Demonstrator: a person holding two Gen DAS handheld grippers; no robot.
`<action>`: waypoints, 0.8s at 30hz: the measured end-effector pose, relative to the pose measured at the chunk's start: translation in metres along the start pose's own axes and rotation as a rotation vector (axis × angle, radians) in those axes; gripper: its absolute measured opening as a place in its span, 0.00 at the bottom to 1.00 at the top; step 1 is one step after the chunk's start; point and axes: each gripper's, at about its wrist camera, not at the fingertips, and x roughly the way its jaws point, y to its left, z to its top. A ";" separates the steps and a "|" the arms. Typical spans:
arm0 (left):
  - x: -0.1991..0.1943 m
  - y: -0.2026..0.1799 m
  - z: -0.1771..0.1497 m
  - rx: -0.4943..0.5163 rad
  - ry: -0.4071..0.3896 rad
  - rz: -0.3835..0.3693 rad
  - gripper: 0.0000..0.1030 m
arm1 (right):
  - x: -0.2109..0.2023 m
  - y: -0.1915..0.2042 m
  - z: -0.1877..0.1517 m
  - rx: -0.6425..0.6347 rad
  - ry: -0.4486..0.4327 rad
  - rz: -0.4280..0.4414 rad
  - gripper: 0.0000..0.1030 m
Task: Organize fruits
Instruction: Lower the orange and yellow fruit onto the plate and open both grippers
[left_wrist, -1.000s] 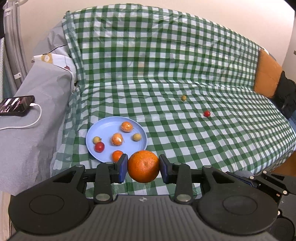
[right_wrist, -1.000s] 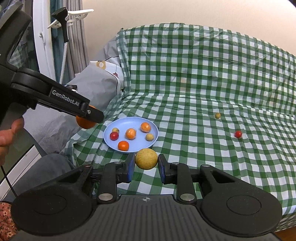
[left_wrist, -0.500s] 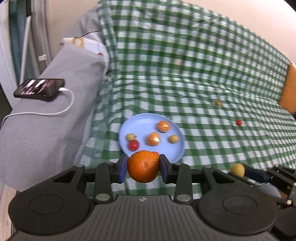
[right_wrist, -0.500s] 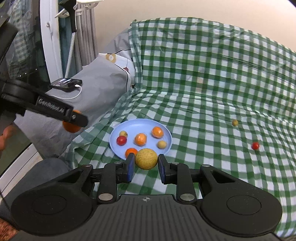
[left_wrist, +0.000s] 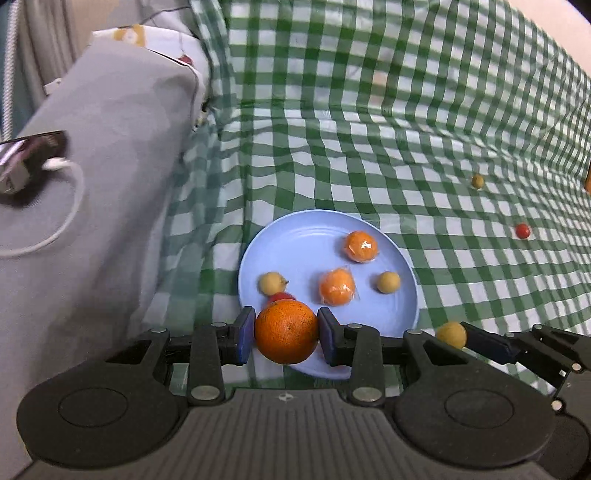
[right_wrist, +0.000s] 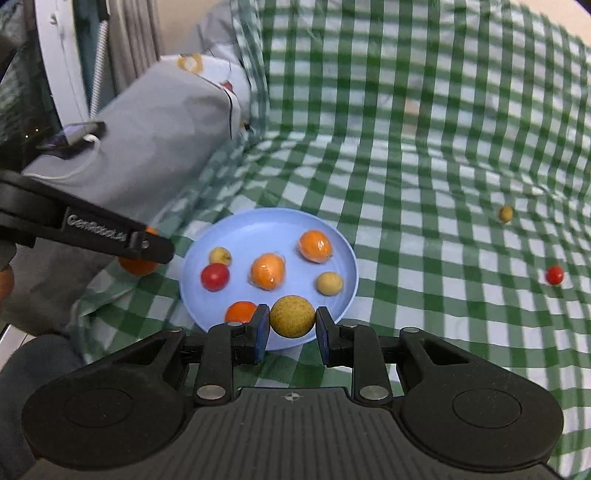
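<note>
While left claw (left_wrist: 286, 332) grips orange (left_wrist: 286, 330) | right claw (right_wrist: 291, 326) grips yellow fruit (right_wrist: 292, 316)

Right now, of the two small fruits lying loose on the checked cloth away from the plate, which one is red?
The small round red fruit, nearer the camera and farther right; the other loose one, the small yellow-brown fruit, lies farther back on the green-and-white checked cloth.

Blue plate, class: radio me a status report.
Left gripper shut on orange. Right gripper shut on yellow fruit. Blue plate ahead, path clear.
</note>
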 end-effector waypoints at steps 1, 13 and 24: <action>0.009 -0.001 0.003 0.007 0.007 0.003 0.39 | 0.009 -0.001 0.001 0.001 0.005 -0.002 0.27; 0.062 -0.010 0.017 0.072 0.007 0.057 1.00 | 0.073 -0.001 0.005 -0.045 0.084 0.002 0.46; -0.025 -0.018 -0.031 0.024 -0.002 0.101 1.00 | -0.026 -0.017 -0.018 0.066 0.084 -0.040 0.97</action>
